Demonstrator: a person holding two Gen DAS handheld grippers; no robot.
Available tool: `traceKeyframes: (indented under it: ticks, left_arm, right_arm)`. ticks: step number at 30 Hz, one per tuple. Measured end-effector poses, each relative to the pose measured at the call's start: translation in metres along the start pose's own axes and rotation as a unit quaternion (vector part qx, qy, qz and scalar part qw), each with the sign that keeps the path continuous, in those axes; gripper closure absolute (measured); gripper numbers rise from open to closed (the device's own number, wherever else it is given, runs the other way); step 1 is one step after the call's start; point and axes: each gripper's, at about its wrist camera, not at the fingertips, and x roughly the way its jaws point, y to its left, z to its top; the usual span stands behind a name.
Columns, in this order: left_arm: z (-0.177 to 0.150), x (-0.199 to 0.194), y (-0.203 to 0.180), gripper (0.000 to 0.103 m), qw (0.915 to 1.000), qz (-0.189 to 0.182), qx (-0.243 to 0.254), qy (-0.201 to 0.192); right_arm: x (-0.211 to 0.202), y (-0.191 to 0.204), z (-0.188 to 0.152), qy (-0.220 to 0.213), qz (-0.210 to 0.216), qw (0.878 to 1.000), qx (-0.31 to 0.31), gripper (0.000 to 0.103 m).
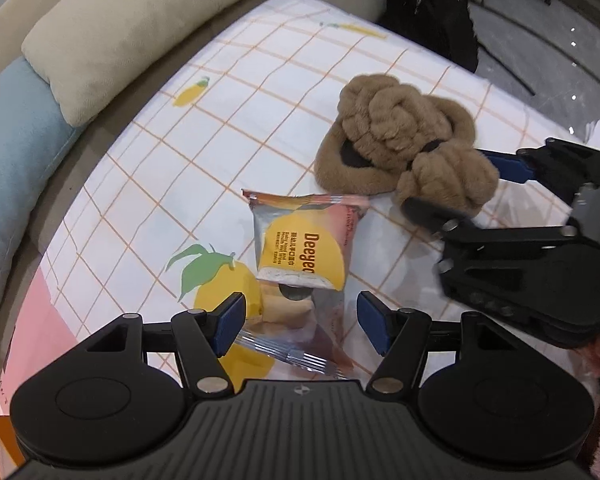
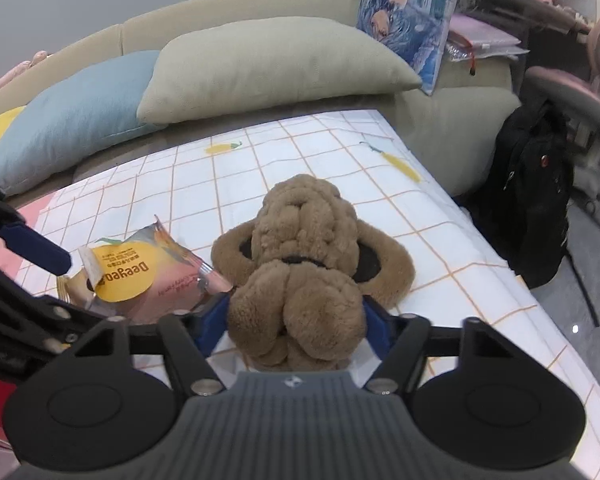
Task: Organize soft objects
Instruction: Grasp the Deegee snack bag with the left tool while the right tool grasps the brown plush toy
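The left hand-held gripper [image 1: 300, 322] stands wide over the wet-wipes packet [image 1: 300, 254], pads either side of its near end, not pressing. At two o'clock from the packet lie the brown fluffy slippers [image 2: 300, 264] on the checked surface [image 2: 440, 248]. The right hand-held gripper [image 2: 296, 320] clasps the near slipper's fur, which hides its pads' contact. Pillows [image 2: 268, 64] line twelve o'clock; a black backpack [image 2: 540, 208] stands at three.

Two brown furry slippers [image 2: 300, 264], one wet-wipes packet [image 1: 304, 248], three cushions [image 2: 276, 64] and one black backpack [image 2: 536, 208].
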Motion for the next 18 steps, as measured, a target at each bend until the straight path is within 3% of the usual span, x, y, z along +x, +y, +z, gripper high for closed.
traceKeyframes:
  ticks: [3,12,18]
  left_arm:
    - [0.003,0.007,-0.001,0.028,0.9999,0.004,-0.002,0.011]
    - [0.012,0.027,-0.013,0.029,0.999,0.026,0.001,0.036]
    - [0.012,0.036,-0.014,0.043,0.9985,0.035,-0.009,0.04]
  right_arm:
    - [-0.002,-0.005,0.001,0.005,0.009,1.0,0.013,0.058]
    - [-0.004,-0.01,0.004,0.019,0.018,0.999,0.031,0.06]
    - [-0.003,-0.01,0.004,0.019,0.02,0.999,0.031,0.06]
